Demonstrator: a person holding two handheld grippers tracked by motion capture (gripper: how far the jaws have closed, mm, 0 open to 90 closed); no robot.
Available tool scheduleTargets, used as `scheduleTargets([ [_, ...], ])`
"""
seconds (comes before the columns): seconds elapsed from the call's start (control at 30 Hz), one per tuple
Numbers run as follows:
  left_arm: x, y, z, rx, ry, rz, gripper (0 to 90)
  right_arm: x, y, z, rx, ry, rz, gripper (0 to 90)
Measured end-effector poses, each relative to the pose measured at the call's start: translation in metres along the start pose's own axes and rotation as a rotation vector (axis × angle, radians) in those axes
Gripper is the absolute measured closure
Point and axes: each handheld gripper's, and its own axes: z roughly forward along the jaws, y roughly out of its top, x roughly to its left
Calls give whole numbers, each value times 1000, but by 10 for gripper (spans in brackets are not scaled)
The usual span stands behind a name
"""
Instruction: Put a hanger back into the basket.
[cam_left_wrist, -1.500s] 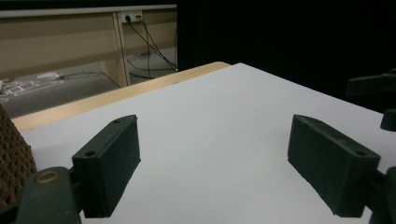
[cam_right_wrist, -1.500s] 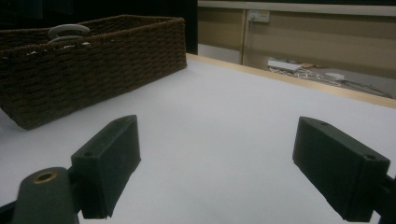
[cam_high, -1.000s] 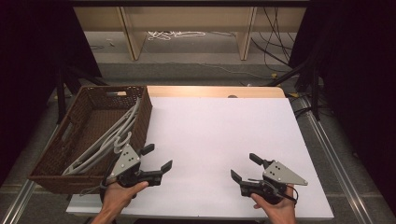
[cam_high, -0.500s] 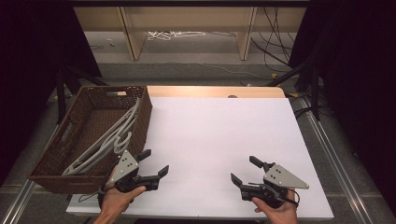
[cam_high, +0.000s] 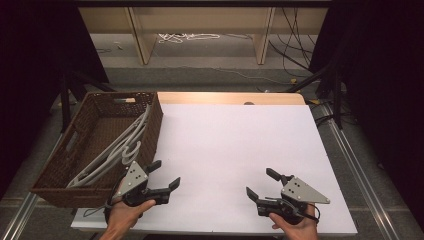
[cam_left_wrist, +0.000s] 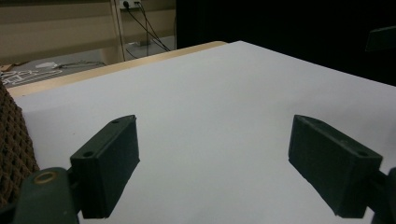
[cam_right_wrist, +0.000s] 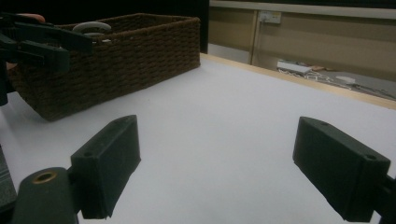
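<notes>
A brown wicker basket (cam_high: 75, 145) sits at the table's left edge with several white hangers (cam_high: 117, 150) lying in it. My left gripper (cam_high: 164, 174) is open just right of the basket's near corner, low over the white tabletop (cam_high: 235, 145). In the left gripper view its jaws stand wide apart (cam_left_wrist: 214, 165) with bare white surface between them. My right gripper (cam_high: 261, 183) is open near the front right of the table. In the right gripper view (cam_right_wrist: 217, 168) nothing lies between the jaws, and the basket (cam_right_wrist: 116, 60) stands at the far left.
A wooden strip (cam_high: 230, 98) runs along the table's far edge. Beyond it are shelf legs and loose cables (cam_high: 187, 37) on the floor. Metal rails (cam_high: 357, 165) flank the table. The left gripper (cam_right_wrist: 32, 39) appears at the upper left of the right gripper view.
My left gripper has drawn back toward the near edge and a little left. The right gripper has barely shifted. Both stay open.
</notes>
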Motion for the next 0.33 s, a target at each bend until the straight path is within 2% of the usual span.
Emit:
scheduleTargets([
  [0.33, -1, 0, 1, 0, -3, -1, 159, -1, 0, 0, -3, 2, 1, 157],
])
